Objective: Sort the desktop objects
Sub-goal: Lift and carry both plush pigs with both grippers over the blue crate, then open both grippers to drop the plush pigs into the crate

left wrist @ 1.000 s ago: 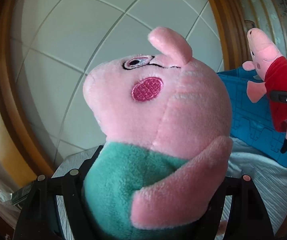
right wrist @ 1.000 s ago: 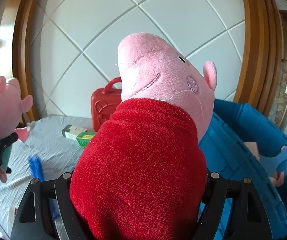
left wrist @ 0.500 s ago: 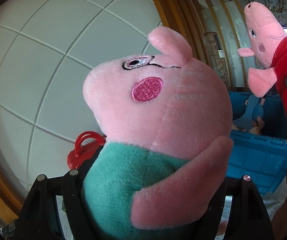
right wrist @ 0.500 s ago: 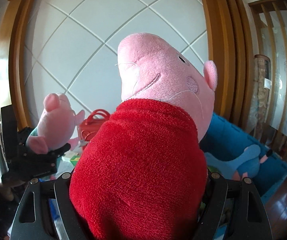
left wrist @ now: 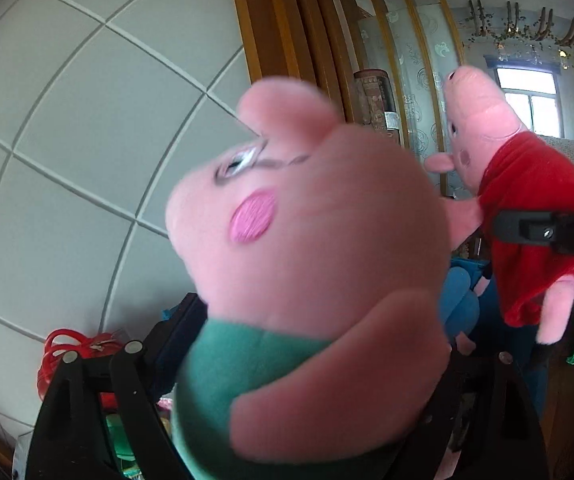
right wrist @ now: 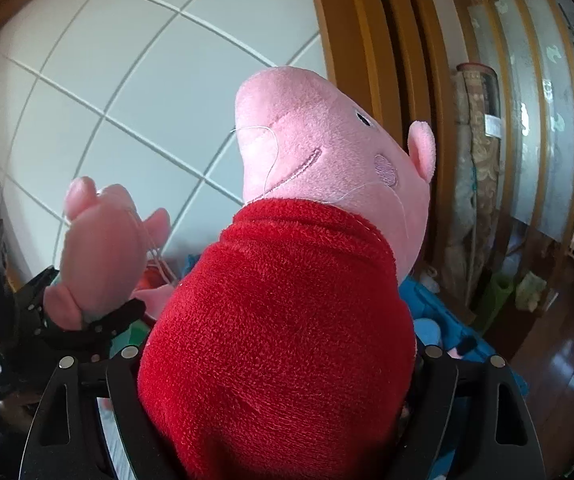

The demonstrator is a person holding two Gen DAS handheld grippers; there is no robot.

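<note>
Now my left gripper (left wrist: pixel 287 412) has the green-shirted pig plush (left wrist: pixel 307 272) between its fingers; the toy fills the centre and lower half of the left wrist view, blurred, its head tipped toward the upper left. The jaws are opening, and I cannot tell whether the pads still press on it. At the lower left of that frame a red case (left wrist: pixel 67 352) shows behind the black finger (left wrist: pixel 87 420).

My right gripper (right wrist: pixel 279 408) has the red-dressed pig plush (right wrist: pixel 287 300) between its fingers, the red body filling the lower centre of the right wrist view and the pink snout pointing to the upper left. These jaws are opening too, with the toy between them, close against both black fingers.

Each toy shows in the other camera: the red-dressed one at the right edge of the left view, the green-shirted one at the left of the right view. A blue bin (right wrist: pixel 447 320) lies low at the right, beneath the red toy, with a blue plush (right wrist: pixel 427 328) in it. Behind stands a white panelled wall (right wrist: pixel 147 80).
</note>
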